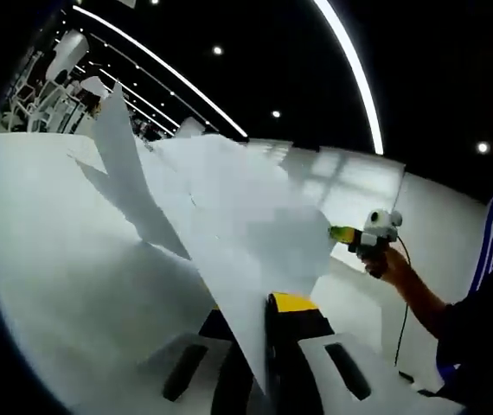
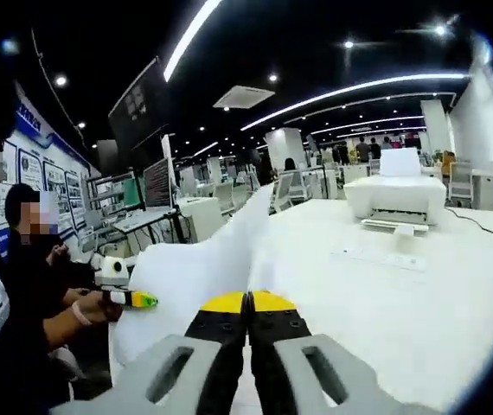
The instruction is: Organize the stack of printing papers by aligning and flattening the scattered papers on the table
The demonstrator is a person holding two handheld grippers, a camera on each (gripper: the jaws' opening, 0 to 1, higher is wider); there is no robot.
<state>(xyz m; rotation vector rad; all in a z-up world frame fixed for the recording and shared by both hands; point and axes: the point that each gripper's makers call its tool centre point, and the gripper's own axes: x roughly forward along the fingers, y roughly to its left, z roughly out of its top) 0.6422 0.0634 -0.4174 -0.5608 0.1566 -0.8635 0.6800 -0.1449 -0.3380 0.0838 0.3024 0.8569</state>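
both views look close along their tongs at the shared papers (image 1: 229,225), facing each other.

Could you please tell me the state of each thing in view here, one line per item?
papers: lifted off the table, fanned out and uneven, not yet aligned.
left gripper: shut on the papers' lower edge.
right gripper: shut on the papers' edge.
table: white, with one loose sheet lying flat on it.
printer: sitting on the table's far side.
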